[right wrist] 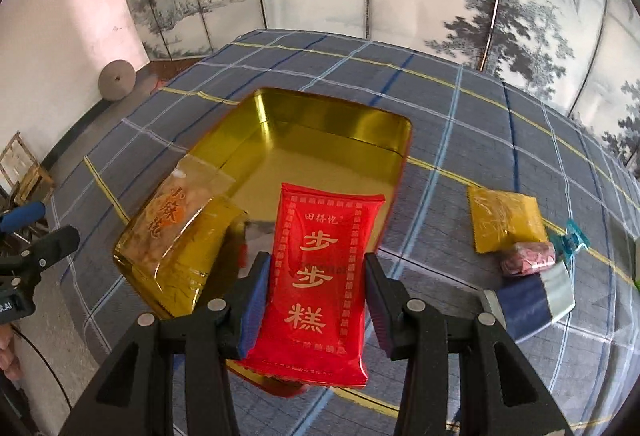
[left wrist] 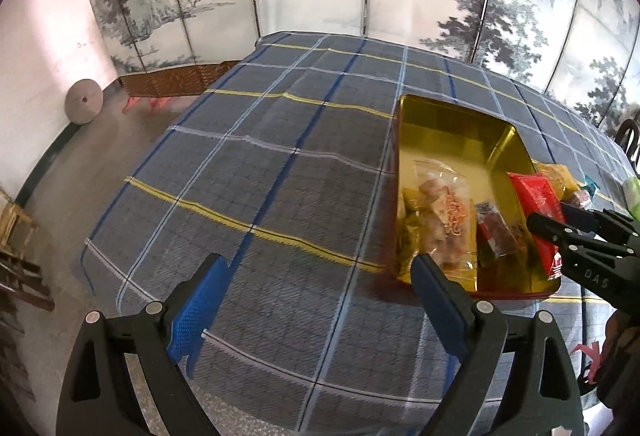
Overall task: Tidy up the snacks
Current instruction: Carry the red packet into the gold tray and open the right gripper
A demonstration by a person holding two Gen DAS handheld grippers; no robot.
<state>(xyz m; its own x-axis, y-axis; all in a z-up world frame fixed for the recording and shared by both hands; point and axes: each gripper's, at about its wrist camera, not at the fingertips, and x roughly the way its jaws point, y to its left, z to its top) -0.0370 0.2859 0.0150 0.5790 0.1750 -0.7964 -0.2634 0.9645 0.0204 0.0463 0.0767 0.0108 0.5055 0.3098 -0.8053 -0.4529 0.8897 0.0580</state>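
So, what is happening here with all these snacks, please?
A person with two handheld tongs is sorting snacks into a gold tin on a plaid-covered table. The right tongs grip a red packet over the tin's near end. The left tongs are open and empty, beside the tin. A clear bag and a few other packets already lie inside. A yellow packet, a pink sweet and a blue packet wait on the cloth to the right.

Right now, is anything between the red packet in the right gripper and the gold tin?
Nothing visible blocks it. The right gripper holds the red snack packet above the gold metal tin, whose far half is bare; a clear bag fills its near-left corner.
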